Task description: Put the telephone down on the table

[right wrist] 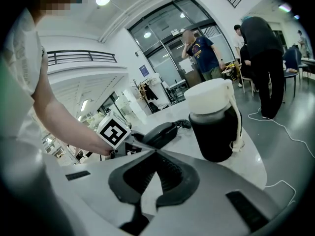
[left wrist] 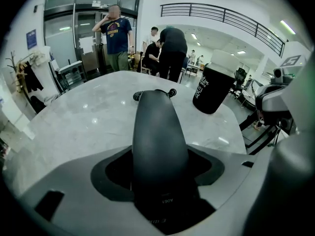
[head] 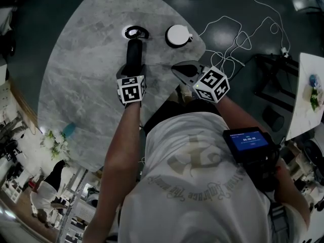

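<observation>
The black telephone handset (head: 134,53) points away from me over the grey marble table (head: 86,59). My left gripper (head: 132,71) is shut on its near end. The left gripper view shows the handset (left wrist: 157,127) running out from between the jaws of the left gripper (left wrist: 158,163). Its coiled cord (head: 135,33) lies at the far end. I cannot tell whether the handset touches the table. My right gripper (head: 178,69) hovers to the right by the table edge, shut and holding nothing. From the right gripper (right wrist: 155,151) I see the handset (right wrist: 160,133) from the side.
A black jar with a white lid (head: 178,35) stands on the table just right of the cord, in front of the right gripper (right wrist: 214,122). White cables (head: 238,39) trail on the floor. Several people stand beyond the table (left wrist: 172,53).
</observation>
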